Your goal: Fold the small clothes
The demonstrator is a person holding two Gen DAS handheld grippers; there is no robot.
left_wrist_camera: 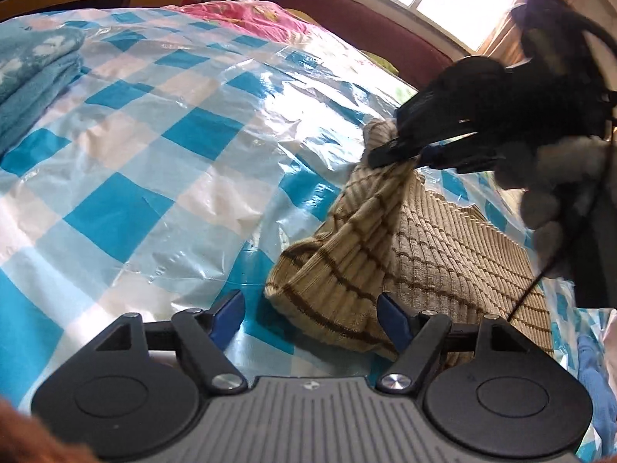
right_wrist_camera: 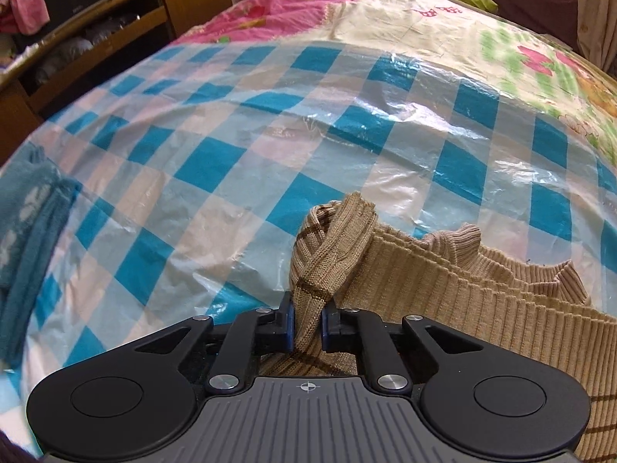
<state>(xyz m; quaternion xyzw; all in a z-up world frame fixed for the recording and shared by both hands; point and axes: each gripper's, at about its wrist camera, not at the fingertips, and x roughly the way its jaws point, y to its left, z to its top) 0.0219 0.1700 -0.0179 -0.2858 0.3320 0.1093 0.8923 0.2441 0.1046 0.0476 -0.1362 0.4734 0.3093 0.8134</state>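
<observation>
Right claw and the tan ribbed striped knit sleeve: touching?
Touching. Right wrist view shows the right claw shut on the tan ribbed striped knit sleeve, fabric pinched between both blue pads.

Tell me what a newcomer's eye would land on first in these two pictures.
First, the tan ribbed sweater with thin brown stripes, lying at the near right of the bed, one sleeve pinched and lifted by the right gripper. Next, the glossy blue-and-white checked plastic sheet covering the bed under it, with the left gripper open just above the sleeve's cuff. A folded teal towel lies at the far left.
</observation>
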